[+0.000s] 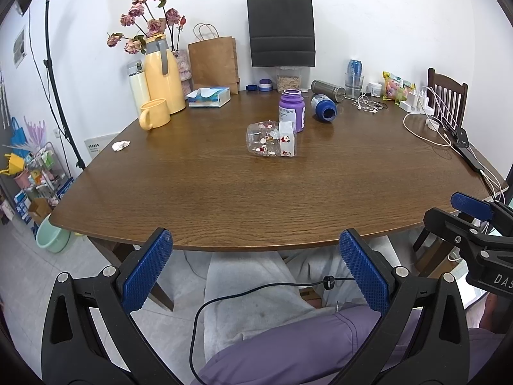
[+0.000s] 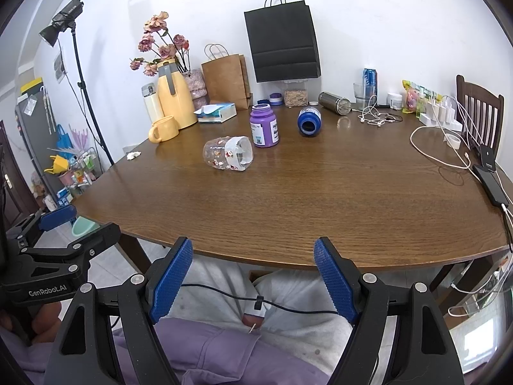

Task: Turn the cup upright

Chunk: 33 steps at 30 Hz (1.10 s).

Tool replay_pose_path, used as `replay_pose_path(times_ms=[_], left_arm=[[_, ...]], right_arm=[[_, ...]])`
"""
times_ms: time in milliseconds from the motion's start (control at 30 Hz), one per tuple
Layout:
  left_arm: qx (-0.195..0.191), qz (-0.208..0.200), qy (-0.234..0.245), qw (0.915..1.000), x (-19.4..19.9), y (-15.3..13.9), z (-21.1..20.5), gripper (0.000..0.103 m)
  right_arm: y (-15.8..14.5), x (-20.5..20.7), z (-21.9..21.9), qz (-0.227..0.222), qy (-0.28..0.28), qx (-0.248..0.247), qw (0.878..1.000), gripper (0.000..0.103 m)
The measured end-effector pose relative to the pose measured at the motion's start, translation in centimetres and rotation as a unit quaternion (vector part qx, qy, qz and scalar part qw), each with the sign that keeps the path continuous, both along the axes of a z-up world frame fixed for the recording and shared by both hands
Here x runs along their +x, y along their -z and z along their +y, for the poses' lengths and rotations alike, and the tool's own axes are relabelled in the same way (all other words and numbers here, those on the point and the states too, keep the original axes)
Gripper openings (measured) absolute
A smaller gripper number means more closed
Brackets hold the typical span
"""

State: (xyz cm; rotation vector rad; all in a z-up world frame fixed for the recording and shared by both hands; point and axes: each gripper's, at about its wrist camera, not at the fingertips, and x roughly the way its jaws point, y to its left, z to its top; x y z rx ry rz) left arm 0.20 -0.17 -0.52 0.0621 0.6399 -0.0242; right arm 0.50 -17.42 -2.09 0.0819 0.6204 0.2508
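A clear cup [image 1: 272, 139] with red and white patterns and a white band at its rim lies on its side in the middle of the brown table [image 1: 224, 186], mouth to the right. It also shows in the right wrist view [image 2: 228, 153]. My left gripper [image 1: 256, 266] is open and empty, held off the table's near edge, well short of the cup. My right gripper [image 2: 253, 276] is open and empty, also off the near edge. Each gripper shows at the edge of the other's view.
A purple bottle [image 1: 291, 110] stands just behind the cup. A blue jar [image 1: 323, 107] lies on its side beside it. A yellow mug [image 1: 154, 114], yellow jug [image 1: 163, 73], tissue box [image 1: 209, 97], paper bags and cables [image 1: 426, 128] line the far and right sides.
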Motion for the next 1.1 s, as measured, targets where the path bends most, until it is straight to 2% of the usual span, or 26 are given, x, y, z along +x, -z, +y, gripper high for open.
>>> replay_pose_path(times_ms=[133,300,433,533,600,633,667,767,867,1000,1100], left_arm=[[0.006,-0.012,-0.003,0.9999,0.5,0.3,0.2,0.103],[0.006,-0.02,0.013,0.9997,3.5,0.7,1.1,0.103],[0.032,-0.039,0.028,0.9983,6.4,0.7,1.5,0.103],[0.052,-0.057,0.064,0.995,8.8,0.9,1.2,0.103],[0.06,-0.052,0.12,0.9896,10.9,1.4,0.6,0.103],[0.061,-0.032,0.182,0.9809,12.3,1.9,0.3,0.103],[0.067,-0.019,0.215,0.9742,13.4,2.2,0.0,0.103],[0.1,0.014,0.258,0.9608,17.7,2.7,-0.6,0.103],[0.106,0.034,0.29,0.9506,21.3,2.4,-0.7,0.103],[0.132,0.032,0.321,0.9372,25.8,2.6,-1.5,0.103],[0.136,0.06,0.365,0.9191,28.2,3.6,-2.2,0.101]], right_arm=[[0.9,1.2,-0.3,0.005,0.004,-0.005,1.0,0.082],[1.9,5.1,-0.6,0.017,0.009,-0.009,1.0,0.082],[2.5,8.3,-0.9,0.027,-0.008,-0.004,1.0,0.082],[2.3,10.8,-1.2,0.031,-0.021,0.011,0.999,0.082],[2.0,12.6,-1.3,0.035,-0.028,0.021,0.999,0.082],[1.9,13.6,-1.5,0.038,-0.03,0.026,0.998,0.082],[1.7,14.4,-1.4,0.039,-0.032,0.028,0.998,0.082],[1.4,16.9,-1.3,0.047,-0.039,0.032,0.998,0.082],[1.7,19.4,-1.0,0.061,-0.045,0.031,0.997,0.082],[2.4,22.6,-1.0,0.088,-0.054,0.038,0.994,0.082],[2.6,24.6,-1.2,0.097,-0.055,0.043,0.993,0.082]])
